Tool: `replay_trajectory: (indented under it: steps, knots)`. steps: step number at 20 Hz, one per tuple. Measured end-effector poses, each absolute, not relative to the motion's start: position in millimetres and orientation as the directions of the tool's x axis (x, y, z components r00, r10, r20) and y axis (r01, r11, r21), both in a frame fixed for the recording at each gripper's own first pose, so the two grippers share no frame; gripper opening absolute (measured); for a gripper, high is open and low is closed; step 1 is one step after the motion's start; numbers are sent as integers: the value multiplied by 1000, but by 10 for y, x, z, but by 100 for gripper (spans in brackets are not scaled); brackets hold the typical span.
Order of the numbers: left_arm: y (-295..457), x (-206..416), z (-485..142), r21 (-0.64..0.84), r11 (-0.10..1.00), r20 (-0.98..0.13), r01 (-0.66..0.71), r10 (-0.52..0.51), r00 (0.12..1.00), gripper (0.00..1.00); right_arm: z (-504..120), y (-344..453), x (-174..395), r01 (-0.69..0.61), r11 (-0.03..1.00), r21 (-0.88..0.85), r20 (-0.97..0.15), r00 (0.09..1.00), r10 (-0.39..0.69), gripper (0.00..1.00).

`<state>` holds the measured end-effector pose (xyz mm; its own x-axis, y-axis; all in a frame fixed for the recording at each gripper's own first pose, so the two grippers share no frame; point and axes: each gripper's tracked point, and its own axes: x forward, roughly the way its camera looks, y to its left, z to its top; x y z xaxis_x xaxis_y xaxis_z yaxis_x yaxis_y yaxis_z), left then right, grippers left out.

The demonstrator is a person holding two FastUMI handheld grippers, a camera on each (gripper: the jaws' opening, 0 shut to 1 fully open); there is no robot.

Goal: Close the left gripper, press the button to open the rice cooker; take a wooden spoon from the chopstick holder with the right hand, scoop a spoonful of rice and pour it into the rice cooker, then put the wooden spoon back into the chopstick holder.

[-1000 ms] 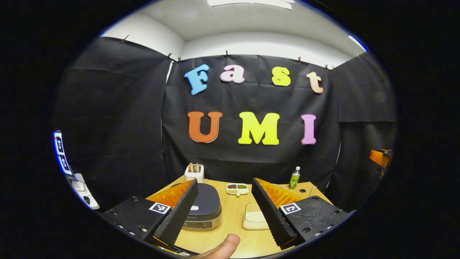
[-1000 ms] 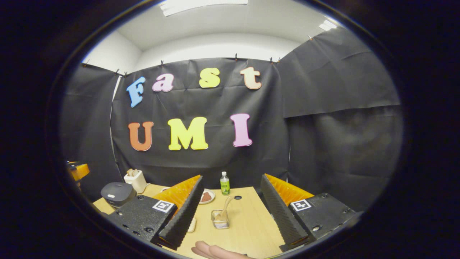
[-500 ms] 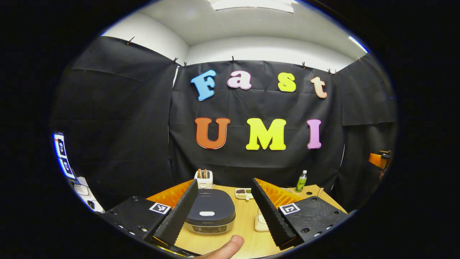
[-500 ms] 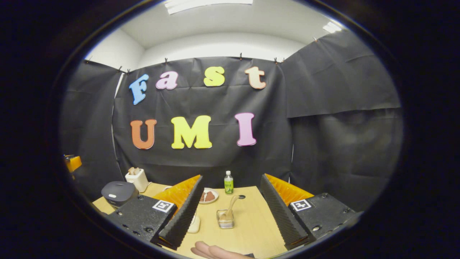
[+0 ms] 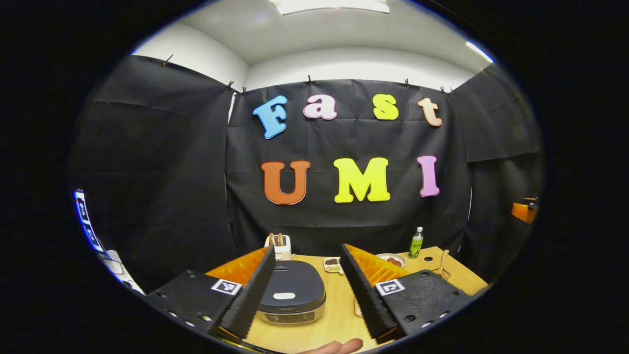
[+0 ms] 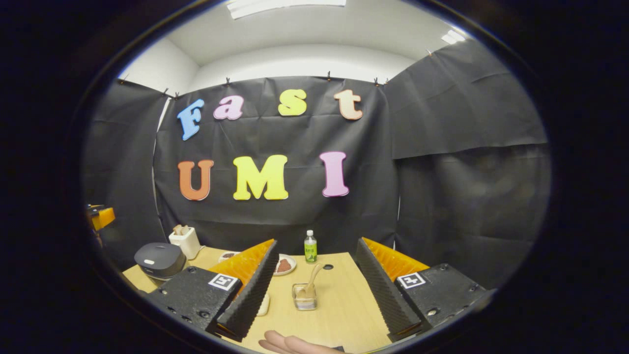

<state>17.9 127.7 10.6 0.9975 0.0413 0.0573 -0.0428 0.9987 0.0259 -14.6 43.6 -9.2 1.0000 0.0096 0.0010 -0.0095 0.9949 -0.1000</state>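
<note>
The left claw (image 5: 305,295) hangs spread wide above the counter (image 5: 339,314), the shut rice cooker (image 5: 291,294) at its twelve o'clock. The right claw (image 6: 317,290) gapes too, framing a wooden spoon (image 6: 310,281) in its holder (image 6: 304,297).

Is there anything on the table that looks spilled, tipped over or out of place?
Nothing stands out. The rice cooker sits flat with its lid shut, the chopstick holder stands upright with the wooden spoon leaning in it, and the green bottle is upright. No spill shows on the table.
</note>
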Motion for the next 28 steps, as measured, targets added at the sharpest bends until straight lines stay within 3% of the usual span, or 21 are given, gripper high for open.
replay_trajectory:
  steps: [1,4,6,11,15,22,28]
  knots:
    - [1251,233,75,22,1000,48,-19,18,999,65,-106,413,-149,-11,995,-100,2,1000,11,100]
    - [1233,382,-174,1,1000,-28,11,-11,1000,13,-148,335,-133,-2,994,-108,8,1000,3,100]
    - [1347,504,-333,-2,1000,-79,-22,22,997,5,-184,308,-100,5,993,-115,10,1000,-4,100]
    - [1654,829,-977,16,994,-256,-111,111,960,0,-379,304,-13,-5,993,-119,-21,1000,3,100]
    - [1802,1032,-1424,-66,988,-367,-139,106,924,0,-507,250,93,-3,991,-132,-43,999,-3,100]
    - [1878,1192,-1934,-88,983,-469,-159,100,877,0,-751,168,259,4,991,-136,-88,996,-16,100]
    - [1869,1145,-2023,-76,986,-444,-149,101,890,0,-859,272,262,-17,991,-131,-102,995,4,99]
